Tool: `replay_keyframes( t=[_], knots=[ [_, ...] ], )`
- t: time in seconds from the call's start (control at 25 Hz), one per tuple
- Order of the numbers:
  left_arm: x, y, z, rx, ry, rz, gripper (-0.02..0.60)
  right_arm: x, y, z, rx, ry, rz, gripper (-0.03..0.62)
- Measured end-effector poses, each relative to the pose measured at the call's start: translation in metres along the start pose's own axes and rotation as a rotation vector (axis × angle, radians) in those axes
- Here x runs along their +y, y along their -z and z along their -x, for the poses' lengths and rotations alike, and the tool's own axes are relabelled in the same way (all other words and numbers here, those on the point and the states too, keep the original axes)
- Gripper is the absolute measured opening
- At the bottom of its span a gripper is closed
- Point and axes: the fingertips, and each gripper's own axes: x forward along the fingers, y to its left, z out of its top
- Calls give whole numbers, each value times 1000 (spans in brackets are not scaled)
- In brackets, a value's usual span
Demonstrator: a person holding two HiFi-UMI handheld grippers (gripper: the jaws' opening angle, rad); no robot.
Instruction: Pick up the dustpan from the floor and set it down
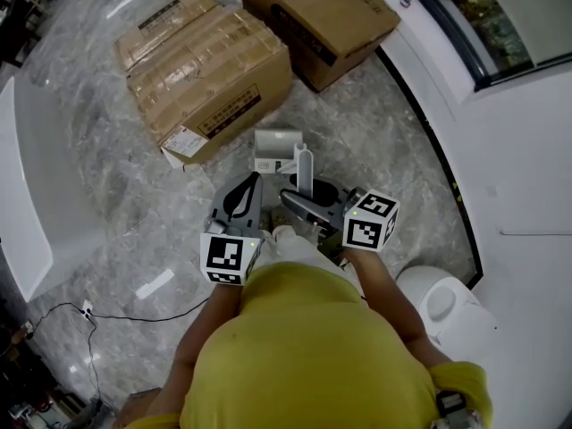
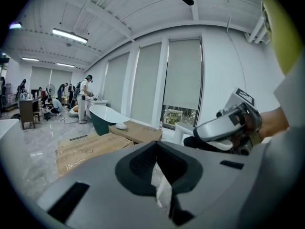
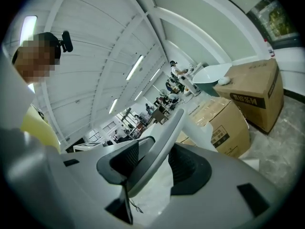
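Grey dustpan [image 1: 278,148], clamped askew by the right tool [image 3: 159,150] while the left tool [image 2: 159,165] is spread empty, could be dropped.

Light grey dustpan [image 1: 279,141], its long handle slanting up between the right gripper's [image 3: 153,162] jaws.

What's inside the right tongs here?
The handle of the dustpan slants between the pads of the right tongs, gripped. Its near end is hidden under the tongs' body; the handle covers most of the pan.
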Motion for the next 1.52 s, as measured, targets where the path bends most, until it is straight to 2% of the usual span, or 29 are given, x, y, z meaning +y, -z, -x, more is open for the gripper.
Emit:
replay_keyframes(
  t=[0.6, 1.16, 1.52],
  knots=[
    [5, -1, 7, -6, -18, 3, 3, -4, -3, -5, 23, 12, 26, 209],
    [15, 27, 6, 70, -25, 38, 2, -55, 40, -20, 64, 58, -5, 213],
    [11, 26, 0, 72, -8, 44, 3, -96, 77, -35, 116, 109, 16, 210]
  ],
)
